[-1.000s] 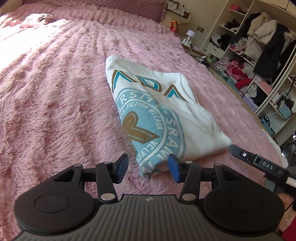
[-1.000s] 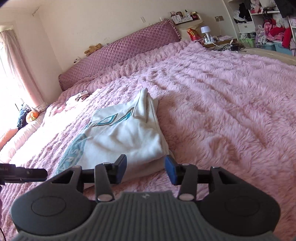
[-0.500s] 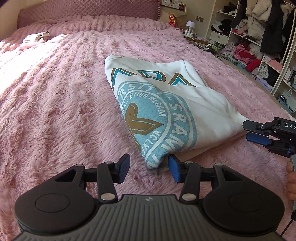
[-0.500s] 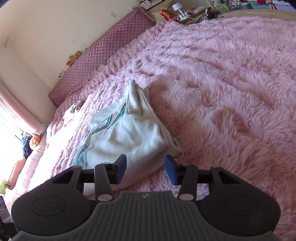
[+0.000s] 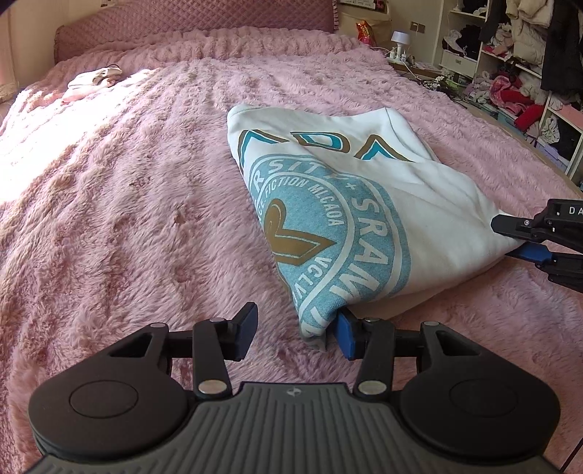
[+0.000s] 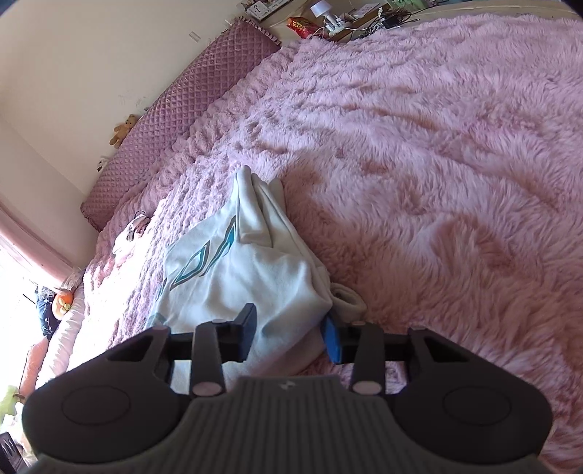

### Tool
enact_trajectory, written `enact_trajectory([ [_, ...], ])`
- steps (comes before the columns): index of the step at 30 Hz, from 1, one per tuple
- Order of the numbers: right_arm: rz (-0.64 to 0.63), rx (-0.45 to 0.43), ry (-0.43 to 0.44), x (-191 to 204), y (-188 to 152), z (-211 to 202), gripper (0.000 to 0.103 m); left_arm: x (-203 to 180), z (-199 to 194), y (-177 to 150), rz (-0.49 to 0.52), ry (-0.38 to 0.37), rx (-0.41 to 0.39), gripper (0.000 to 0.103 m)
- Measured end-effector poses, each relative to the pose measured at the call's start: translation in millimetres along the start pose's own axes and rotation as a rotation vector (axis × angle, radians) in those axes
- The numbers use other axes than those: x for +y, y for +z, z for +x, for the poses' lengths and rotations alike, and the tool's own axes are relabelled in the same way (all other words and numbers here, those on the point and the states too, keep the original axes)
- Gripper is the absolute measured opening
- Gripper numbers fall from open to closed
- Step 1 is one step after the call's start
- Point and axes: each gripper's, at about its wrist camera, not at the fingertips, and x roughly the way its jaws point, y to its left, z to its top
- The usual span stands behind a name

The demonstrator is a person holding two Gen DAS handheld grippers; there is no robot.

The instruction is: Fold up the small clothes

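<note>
A folded white shirt (image 5: 364,204) with a teal round print lies on the fluffy pink bedspread (image 5: 127,182). My left gripper (image 5: 295,333) is open at the shirt's near corner, which sits between the fingers and touches the right blue pad (image 5: 344,337). My right gripper (image 6: 290,335) straddles the shirt's (image 6: 237,277) other near corner. Its jaws are closing with white cloth between them, but a wide gap still shows. In the left wrist view the right gripper (image 5: 517,237) sits at the shirt's right edge, one finger above the cloth and one below.
A small white garment (image 5: 93,78) lies far off near the quilted headboard (image 5: 182,18). Open shelves full of clothes (image 5: 528,73) and a bedside lamp (image 5: 399,38) stand beyond the bed's right side. A teddy bear (image 6: 124,129) sits on the headboard.
The left gripper has come in to the shirt's near corner. The right gripper has rolled and slid forward until the shirt's other corner lies between its fingers, which are slightly closer together.
</note>
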Motion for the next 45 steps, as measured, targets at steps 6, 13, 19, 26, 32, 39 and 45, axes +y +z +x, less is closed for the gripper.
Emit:
enact_trajectory([
  [6,-0.074,-0.019,0.009,12,3,-3,0.0,-3,-3,0,-0.025,-0.002,-0.017,0.015],
  [13,-0.104,-0.088,-0.012,16,9,-14,0.0,-30,-4,-3,0.093,0.145,-0.043,0.011],
  [19,-0.037,0.017,-0.081,-18,-12,21,0.0,-29,21,-12,0.149,0.173,0.046,0.021],
  [26,-0.06,0.011,-0.054,-17,-3,10,0.008,-14,-2,-11,0.108,0.143,0.043,0.037],
  [32,-0.119,-0.148,-0.069,-4,33,-18,0.031,12,-29,-8,-0.074,0.127,0.025,0.037],
  [39,-0.396,-0.178,0.023,58,90,57,0.041,30,-37,35,-0.26,-0.072,-0.152,0.037],
  [45,-0.464,-0.094,-0.031,85,119,146,0.046,28,-4,46,-0.328,-0.197,-0.151,0.037],
])
